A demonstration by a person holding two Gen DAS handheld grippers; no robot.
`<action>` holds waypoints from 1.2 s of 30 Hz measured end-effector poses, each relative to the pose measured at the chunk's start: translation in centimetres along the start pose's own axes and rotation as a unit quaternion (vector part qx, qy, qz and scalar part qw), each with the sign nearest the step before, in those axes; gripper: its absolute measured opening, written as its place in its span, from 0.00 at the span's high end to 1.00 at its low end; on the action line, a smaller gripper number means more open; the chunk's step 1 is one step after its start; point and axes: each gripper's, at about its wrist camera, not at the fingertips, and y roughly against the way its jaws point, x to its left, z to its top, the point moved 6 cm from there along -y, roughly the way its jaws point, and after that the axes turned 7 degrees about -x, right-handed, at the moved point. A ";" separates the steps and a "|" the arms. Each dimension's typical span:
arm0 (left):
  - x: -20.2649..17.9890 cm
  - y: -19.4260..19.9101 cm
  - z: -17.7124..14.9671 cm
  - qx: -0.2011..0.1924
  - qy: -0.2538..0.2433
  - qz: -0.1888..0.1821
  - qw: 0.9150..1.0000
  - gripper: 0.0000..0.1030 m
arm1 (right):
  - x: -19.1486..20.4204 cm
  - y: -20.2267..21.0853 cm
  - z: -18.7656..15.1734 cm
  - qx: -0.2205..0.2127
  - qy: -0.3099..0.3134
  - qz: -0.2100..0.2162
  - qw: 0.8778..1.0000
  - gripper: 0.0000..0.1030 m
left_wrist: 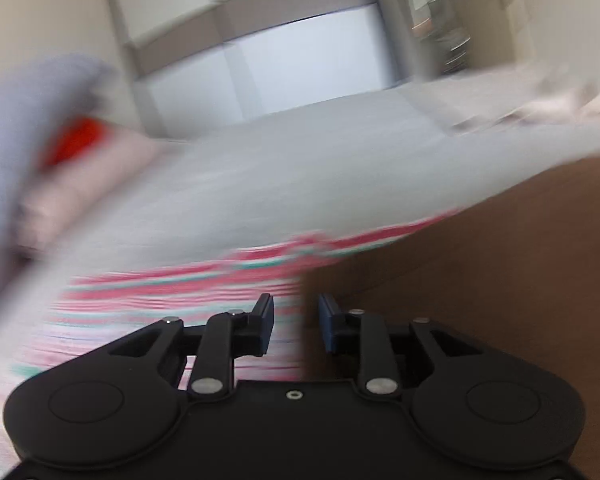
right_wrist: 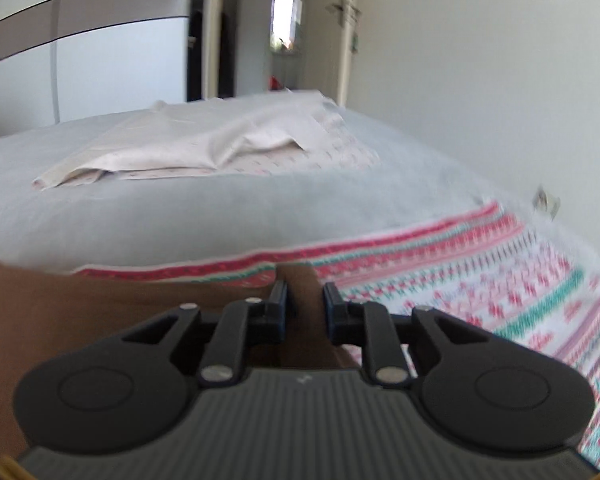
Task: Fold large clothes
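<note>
A brown garment (left_wrist: 480,264) lies on the bed in front of both grippers, over a red, green and white patterned cloth (left_wrist: 188,280). My left gripper (left_wrist: 296,320) is open, its fingers a small gap apart, at the brown garment's left edge where it meets the patterned cloth. In the right wrist view the brown garment (right_wrist: 80,308) fills the lower left and the patterned cloth (right_wrist: 480,280) the right. My right gripper (right_wrist: 305,304) is open, with a strip of brown fabric between its fingers. The left view is blurred.
The bed has a grey sheet (right_wrist: 180,216). A loosely folded cream cloth (right_wrist: 204,148) lies at its far side. A grey-blue cloth (left_wrist: 16,152), something red (left_wrist: 76,140) and pink fabric sit at the left. A wardrobe (left_wrist: 260,52) and a wall (right_wrist: 500,80) stand beyond.
</note>
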 end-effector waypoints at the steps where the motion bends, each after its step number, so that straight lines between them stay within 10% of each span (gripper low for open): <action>1: 0.7 -0.2 -0.5 0.012 -0.027 0.034 0.999 0.74 | -1.0 0.6 -0.1 0.002 -0.016 -0.017 1.000 0.84; 5: 4.8 3.0 -0.3 -0.001 0.047 0.020 0.999 0.74 | -5.1 3.5 0.8 -0.030 -0.081 -0.029 0.996 0.80; 8: 5.9 7.3 2.5 -0.052 0.086 0.004 0.995 0.73 | -2.9 8.2 1.7 -0.080 0.048 -0.012 0.996 0.77; 13: 0.0 13.3 6.2 -0.068 0.140 -0.154 0.976 0.54 | 5.0 16.8 1.1 -0.110 0.127 0.107 0.980 0.58; 18: -6.2 13.0 2.3 -0.029 0.200 -0.257 0.945 0.53 | 10.6 19.3 -2.0 -0.051 0.099 0.198 0.974 0.57; 28: 0.3 14.0 -1.0 -0.029 0.168 -0.177 0.969 0.54 | -5.4 16.7 -5.9 0.018 0.040 0.050 0.998 0.57; 36: -9.1 24.6 2.5 -0.067 0.190 -0.334 0.921 0.46 | 2.1 24.3 -6.2 0.015 0.033 0.183 0.982 0.55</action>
